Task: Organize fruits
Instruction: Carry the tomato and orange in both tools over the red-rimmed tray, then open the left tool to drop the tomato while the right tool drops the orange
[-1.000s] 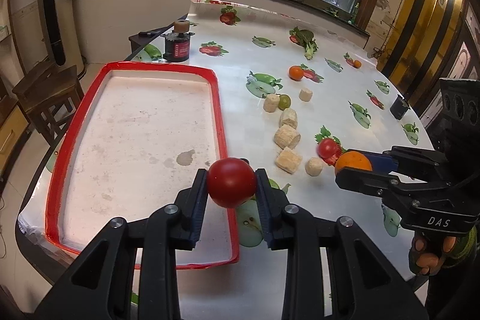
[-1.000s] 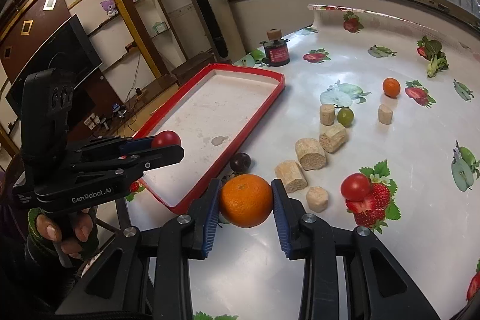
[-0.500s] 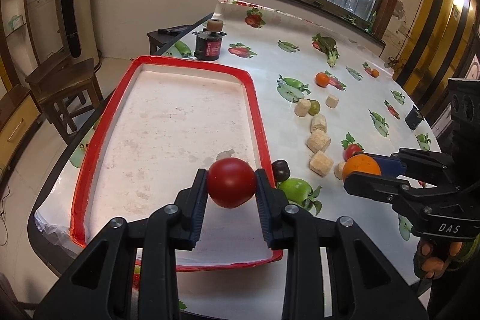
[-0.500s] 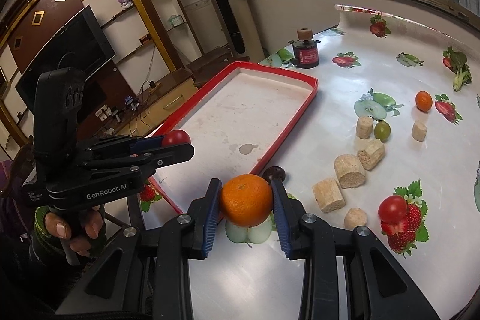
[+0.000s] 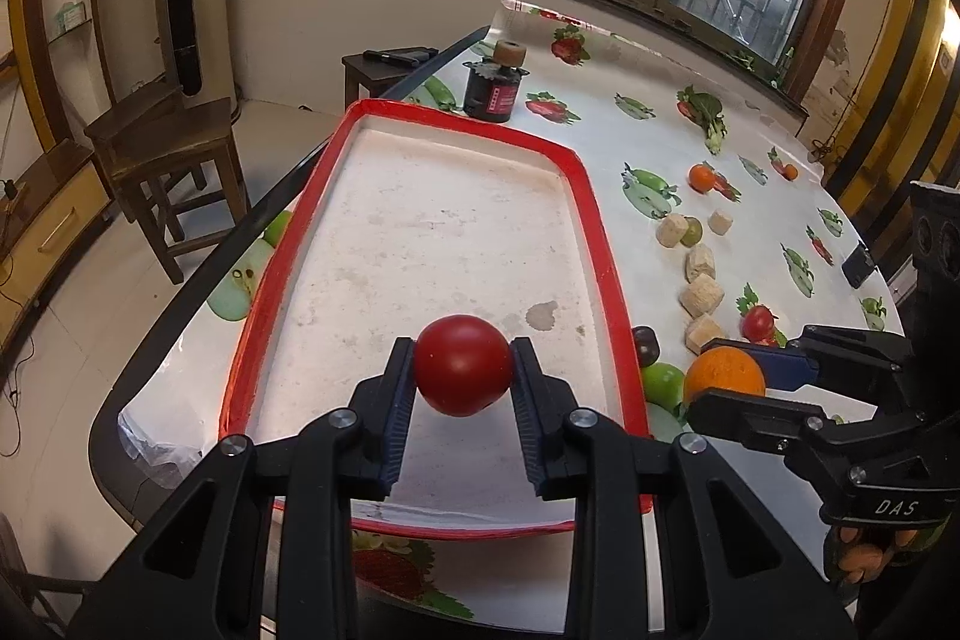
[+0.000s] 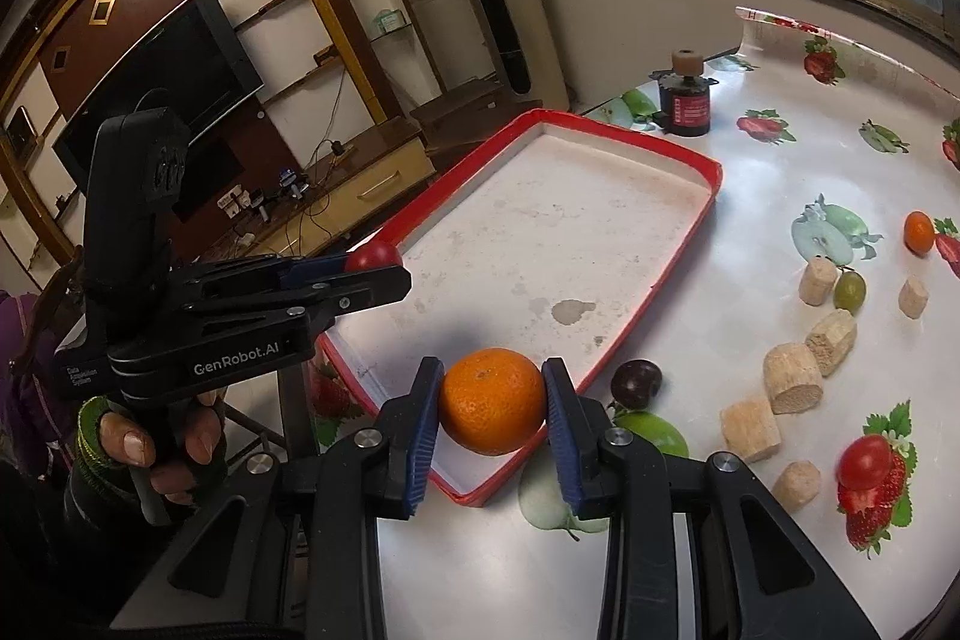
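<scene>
My left gripper [image 5: 462,370] is shut on a red tomato [image 5: 462,363] and holds it above the near part of the red-rimmed tray [image 5: 585,196]. My right gripper [image 6: 492,403] is shut on an orange [image 6: 492,400] above the tray's near right rim [image 6: 624,340]. Each gripper shows in the other's view: the right with its orange [image 5: 723,373], the left with its tomato [image 6: 377,256]. On the table lie a dark plum [image 6: 636,382], a small red tomato [image 6: 864,462], a green grape [image 6: 850,289] and a small orange [image 6: 919,231].
Several beige cork-like blocks [image 6: 792,385] lie in a row right of the tray. A dark jar with a cork lid [image 6: 687,97] stands beyond the tray's far end. The tablecloth carries printed fruit pictures. A wooden stool [image 5: 168,148] stands left of the table.
Both grippers have moved left with their fruit: the tomato from the tray's right rim to over its inside, the orange from over the table to the tray's near right rim.
</scene>
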A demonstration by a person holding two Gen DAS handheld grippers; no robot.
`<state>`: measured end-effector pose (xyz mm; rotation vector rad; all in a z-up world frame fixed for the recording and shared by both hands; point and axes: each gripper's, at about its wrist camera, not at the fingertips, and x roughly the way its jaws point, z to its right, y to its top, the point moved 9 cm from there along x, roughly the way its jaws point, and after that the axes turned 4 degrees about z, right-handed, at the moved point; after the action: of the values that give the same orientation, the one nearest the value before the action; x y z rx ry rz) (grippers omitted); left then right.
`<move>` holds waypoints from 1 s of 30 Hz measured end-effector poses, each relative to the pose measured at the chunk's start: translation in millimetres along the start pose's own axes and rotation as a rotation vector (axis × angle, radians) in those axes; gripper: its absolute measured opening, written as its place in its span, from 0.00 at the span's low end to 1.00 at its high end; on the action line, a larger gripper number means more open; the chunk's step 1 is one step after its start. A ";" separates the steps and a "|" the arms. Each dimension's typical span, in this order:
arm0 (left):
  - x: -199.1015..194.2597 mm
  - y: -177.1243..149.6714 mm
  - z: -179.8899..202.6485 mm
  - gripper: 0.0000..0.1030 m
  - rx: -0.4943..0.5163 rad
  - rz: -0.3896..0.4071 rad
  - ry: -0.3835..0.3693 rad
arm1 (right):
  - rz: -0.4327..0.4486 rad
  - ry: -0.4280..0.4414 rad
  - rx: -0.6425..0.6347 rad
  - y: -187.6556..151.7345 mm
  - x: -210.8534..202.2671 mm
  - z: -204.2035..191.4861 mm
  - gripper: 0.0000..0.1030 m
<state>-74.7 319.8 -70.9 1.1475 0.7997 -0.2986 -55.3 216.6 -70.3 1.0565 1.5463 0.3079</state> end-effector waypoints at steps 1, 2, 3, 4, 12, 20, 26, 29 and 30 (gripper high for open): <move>0.2 -0.8 -1.5 0.28 -0.001 0.000 0.001 | -0.004 0.003 -0.005 0.0 2.8 -2.7 0.33; 0.2 -1.5 -3.2 0.28 -0.003 -0.001 0.004 | -0.007 0.006 -0.009 0.2 5.7 -4.8 0.33; 0.9 -2.0 -4.8 0.28 -0.007 -0.003 0.004 | -0.011 0.008 -0.014 0.1 8.3 -6.9 0.33; 1.8 -2.3 -6.5 0.28 -0.010 -0.005 0.002 | -0.015 0.009 -0.017 0.0 10.7 -8.7 0.33; 12.2 -6.6 -22.2 0.28 -0.022 -0.024 0.019 | -0.056 0.006 -0.042 -2.1 39.3 -14.1 0.33; 28.4 -17.9 -32.2 0.28 -0.028 -0.067 0.023 | -0.138 0.009 -0.060 -16.7 81.5 -16.0 0.33; 41.0 -29.4 -38.7 0.28 -0.038 -0.105 0.039 | -0.183 0.005 -0.060 -28.9 98.4 -14.3 0.36; 41.3 -31.2 -37.9 0.28 -0.026 -0.099 0.049 | -0.179 0.001 -0.067 -29.4 98.6 -16.1 0.36; 41.0 -31.0 -37.8 0.28 -0.025 -0.101 0.057 | -0.178 -0.003 -0.071 -29.6 98.7 -16.5 0.36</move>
<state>-80.2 348.3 -127.8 1.0982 0.9104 -0.3402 -74.6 280.2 -150.7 0.8573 1.6028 0.2359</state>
